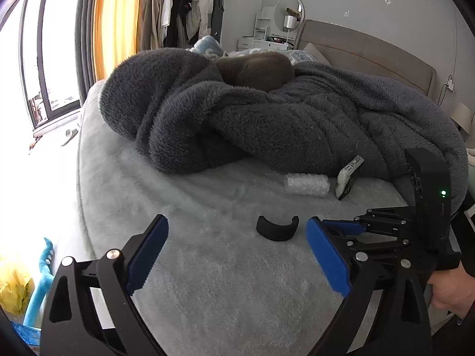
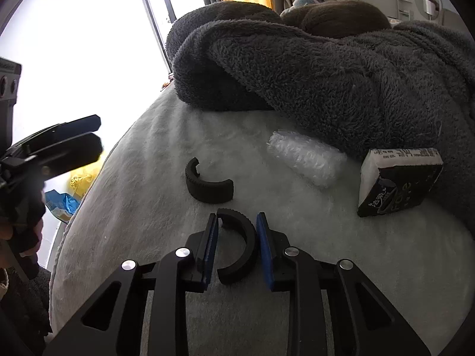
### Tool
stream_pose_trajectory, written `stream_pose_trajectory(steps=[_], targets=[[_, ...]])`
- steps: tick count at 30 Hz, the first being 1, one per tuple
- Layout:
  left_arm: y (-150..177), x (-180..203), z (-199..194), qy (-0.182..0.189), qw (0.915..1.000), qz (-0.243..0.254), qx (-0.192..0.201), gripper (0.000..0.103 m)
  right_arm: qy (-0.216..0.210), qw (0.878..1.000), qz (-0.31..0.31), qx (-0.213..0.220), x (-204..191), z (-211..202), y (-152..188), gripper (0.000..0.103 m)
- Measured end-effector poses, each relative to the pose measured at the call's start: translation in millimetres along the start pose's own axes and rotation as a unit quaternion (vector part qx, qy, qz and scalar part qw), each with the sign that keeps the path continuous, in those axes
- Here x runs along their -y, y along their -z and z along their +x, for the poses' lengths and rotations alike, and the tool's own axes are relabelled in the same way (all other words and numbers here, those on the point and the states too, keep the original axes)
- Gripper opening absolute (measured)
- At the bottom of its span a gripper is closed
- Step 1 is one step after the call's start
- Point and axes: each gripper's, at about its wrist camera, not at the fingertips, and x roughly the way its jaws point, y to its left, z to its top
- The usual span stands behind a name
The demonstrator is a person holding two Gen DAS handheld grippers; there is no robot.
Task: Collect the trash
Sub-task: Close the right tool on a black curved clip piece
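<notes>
My right gripper (image 2: 236,222) is shut on a black curved half-ring piece (image 2: 242,252), held between its blue pads just above the pale bed sheet (image 2: 124,207). A second black half-ring (image 2: 207,188) lies on the sheet ahead of it, and also shows in the left wrist view (image 1: 277,228). A roll of clear bubble wrap (image 2: 305,157) (image 1: 307,184) and a dark tissue pack (image 2: 397,181) (image 1: 348,177) lie by the blanket. My left gripper (image 1: 237,234) is open and empty, just short of the loose half-ring. It shows at the left in the right wrist view (image 2: 89,136).
A bulky dark grey fleece blanket (image 1: 267,112) covers the far half of the bed. A yellow bag (image 1: 13,290) and blue items (image 2: 63,204) lie on the floor at the bed's left edge. A window and clothes rack stand behind.
</notes>
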Motion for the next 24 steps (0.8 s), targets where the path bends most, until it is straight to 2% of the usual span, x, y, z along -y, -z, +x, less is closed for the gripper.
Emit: stream_pose_trajectory(steps=[1, 2, 12, 22, 24], targets=[[-0.4, 0.6, 2.5, 0.002, 1.0, -0.003, -0.002, 0.095, 0.0, 1.0, -0.001, 0.001, -0.2, -1.0, 1.0, 0.025], [-0.8, 0.8, 4.9, 0.005, 1.0, -0.007, -0.004, 0.095, 0.001, 1.0, 0.0, 0.001, 0.5, -2.5, 0.9, 0.02], [-0.2, 17.5, 30.1, 0.018, 0.9995, -0.009, -0.022, 0.095, 0.009, 1.0, 0.027, 0.008, 22.3, -22.6, 4.6, 0.016], [0.7, 20.2, 46.3, 0.017, 0.9985, -0.036, -0.037, 0.095, -0.027, 0.999, 0.037, -0.02, 22.5, -15.8, 13.1, 0.016], [1.5, 22.0, 49.2, 0.017, 0.9984, -0.037, -0.039, 0.095, -0.028, 0.999, 0.034, -0.02, 19.9, -14.0, 12.0, 0.01]])
